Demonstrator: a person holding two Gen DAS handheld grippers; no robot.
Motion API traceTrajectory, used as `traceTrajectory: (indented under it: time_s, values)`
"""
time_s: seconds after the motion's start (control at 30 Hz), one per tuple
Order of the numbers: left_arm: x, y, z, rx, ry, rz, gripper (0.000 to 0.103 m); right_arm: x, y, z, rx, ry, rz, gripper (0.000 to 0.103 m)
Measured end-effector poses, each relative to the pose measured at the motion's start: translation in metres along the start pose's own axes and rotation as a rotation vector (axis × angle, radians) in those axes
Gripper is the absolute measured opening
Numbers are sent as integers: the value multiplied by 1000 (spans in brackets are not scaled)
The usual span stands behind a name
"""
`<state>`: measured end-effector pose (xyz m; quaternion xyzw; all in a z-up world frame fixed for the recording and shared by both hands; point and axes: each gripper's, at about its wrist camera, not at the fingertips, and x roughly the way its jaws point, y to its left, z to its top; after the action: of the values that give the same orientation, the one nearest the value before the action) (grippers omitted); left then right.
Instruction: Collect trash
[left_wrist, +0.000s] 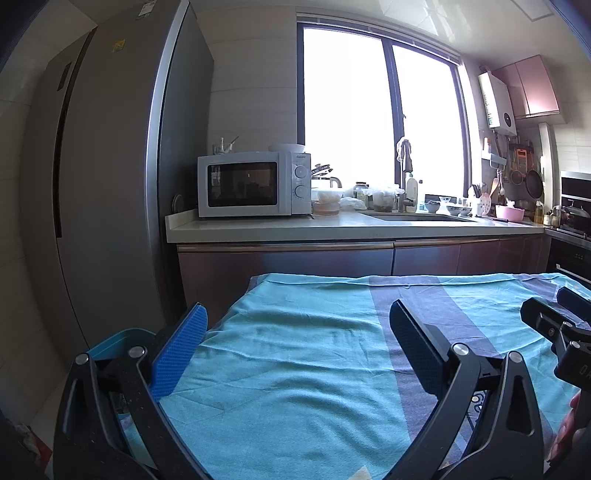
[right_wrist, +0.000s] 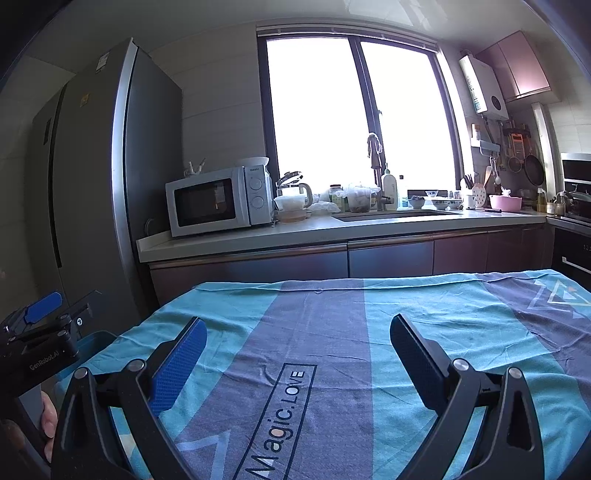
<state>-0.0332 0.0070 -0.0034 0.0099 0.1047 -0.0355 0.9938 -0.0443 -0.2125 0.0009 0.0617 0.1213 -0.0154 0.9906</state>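
No trash shows in either view. My left gripper (left_wrist: 297, 325) is open and empty, held just above the near left part of a table covered by a teal and purple cloth (left_wrist: 295, 350). My right gripper (right_wrist: 297, 334) is open and empty above the same cloth (right_wrist: 332, 314), to the right of the left one. The right gripper shows at the right edge of the left wrist view (left_wrist: 561, 321), and the left gripper at the left edge of the right wrist view (right_wrist: 48, 314). A blue bin (left_wrist: 118, 341) stands beside the table's left edge, mostly hidden behind my left gripper's arm.
A tall grey fridge (left_wrist: 110, 184) stands left of the table. Behind the table runs a kitchen counter (left_wrist: 332, 225) with a white microwave (left_wrist: 253, 184), jars, bowls and a sink (left_wrist: 417, 218). A stove (left_wrist: 572, 221) is at the far right.
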Motion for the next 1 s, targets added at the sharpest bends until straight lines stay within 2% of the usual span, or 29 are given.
traceTrajectory:
  time_s: [1.0]
  values:
    - [-1,-1,1,5,-5,5,97,-4,-3,1,12,-13,-6,96]
